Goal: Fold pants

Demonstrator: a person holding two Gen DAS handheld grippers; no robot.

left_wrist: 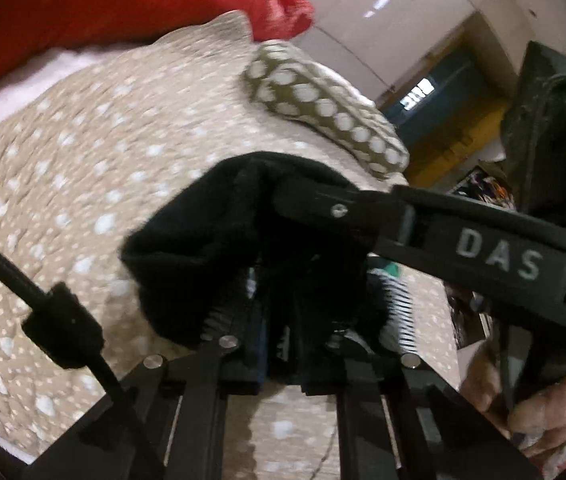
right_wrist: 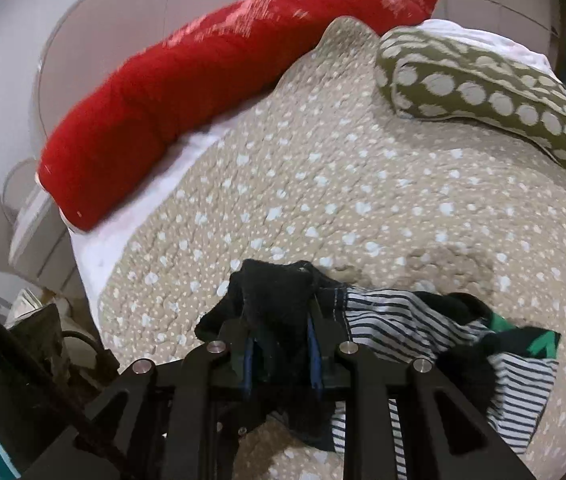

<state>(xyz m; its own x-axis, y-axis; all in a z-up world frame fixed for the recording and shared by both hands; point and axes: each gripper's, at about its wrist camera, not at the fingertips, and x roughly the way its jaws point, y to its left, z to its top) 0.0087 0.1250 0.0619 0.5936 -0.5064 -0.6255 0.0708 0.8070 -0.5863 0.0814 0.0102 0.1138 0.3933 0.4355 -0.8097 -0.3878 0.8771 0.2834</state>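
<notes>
1. The left gripper (left_wrist: 271, 280) has its jaws drawn almost together on a bunch of the black pants (left_wrist: 203, 248); the cloth bulges out over the fingertips and hides them, so the pinch looks deep rather than at a bare edge.
2. The right gripper (right_wrist: 281, 336) is clamped narrow on another bunch of the pants (right_wrist: 271, 292), the dark fabric standing up between its two blue-edged pads (a thick wad, which is likely why these jaws sit a little less close than the left ones).
3. Holding two separate spots at once suggests the aim is to lift the garment and spread it out, so that it can hang or lie flat before any fold is made.
4. The pants are off the spotted beige quilt (right_wrist: 363, 184) where they are gripped; in the right wrist view a striped black-and-white garment (right_wrist: 395, 328) trails beside them and rests on the quilt, and whether it is tangled in I cannot tell.
5. From the left wrist view the right tool crosses close by, a hand (left_wrist: 535, 400) on its handle.
6. A red bolster (right_wrist: 211, 80) and a polka-dot cushion (right_wrist: 483, 92) lie well apart at the far end.
</notes>
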